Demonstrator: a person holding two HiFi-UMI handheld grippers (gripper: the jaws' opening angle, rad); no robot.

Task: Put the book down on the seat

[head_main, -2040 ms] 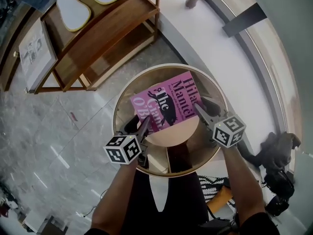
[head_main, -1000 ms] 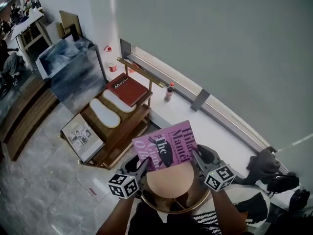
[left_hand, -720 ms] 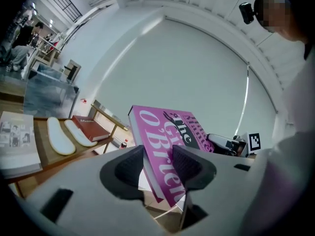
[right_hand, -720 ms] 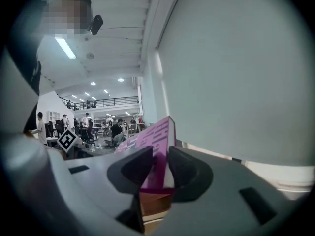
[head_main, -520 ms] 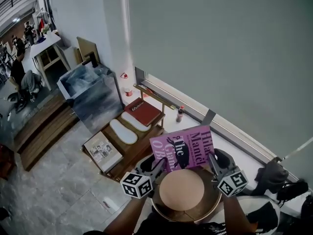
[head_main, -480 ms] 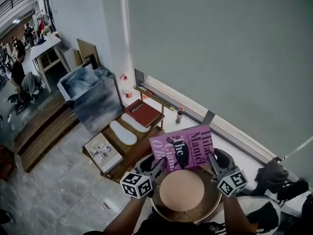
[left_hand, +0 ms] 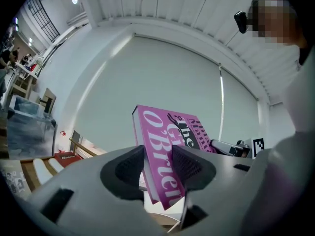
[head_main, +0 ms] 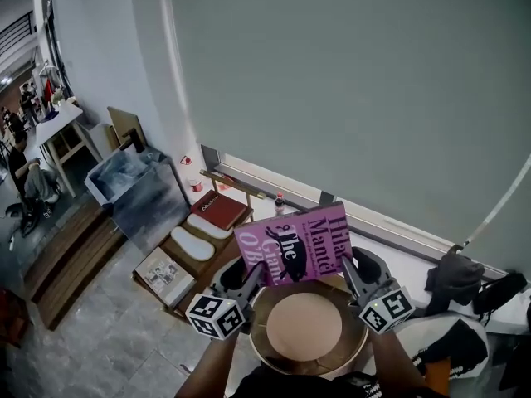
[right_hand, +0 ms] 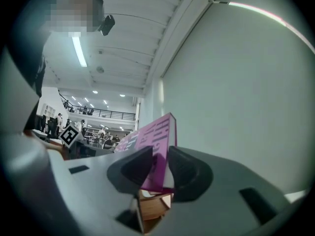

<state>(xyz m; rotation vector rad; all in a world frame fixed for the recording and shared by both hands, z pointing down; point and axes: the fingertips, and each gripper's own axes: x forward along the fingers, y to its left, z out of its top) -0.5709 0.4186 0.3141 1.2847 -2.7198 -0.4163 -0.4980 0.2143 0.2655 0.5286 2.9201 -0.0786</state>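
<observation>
Nearest to us are the two tools, both clamped on the book. The left tool [head_main: 251,274] has its pads pressed on either face of the pink book [head_main: 294,243] at the lower left edge. In the left gripper view the cover sits wedged between the jaws of the left tool [left_hand: 157,163], with no gap showing. The right tool [head_main: 348,265] grips the opposite edge. In the right gripper view its jaws close on the book's corner, page block on one side and pink cover on the other.

The book is raised between the tools with its cover tilted up towards us. We judge it to be clear of anything beneath it, since both gripper views show only wall and room behind it.

Below the tools is the round seat [head_main: 304,330], a bare tan pad inside a darker rim. Nothing lies on it, so the task proper is not yet done.

We judge the carrying part to be in hand, with the book roughly over the seat's far edge. What is left is to bring the book down, lay it flat on the pad and open both tools.

Farther off stands a wooden rack [head_main: 178,264] with a red book [head_main: 217,210] and pale cushions. Beyond it are a white ledge [head_main: 390,247] with a small bottle [head_main: 279,201], a dark bag [head_main: 452,272] and the grey wall.
</observation>
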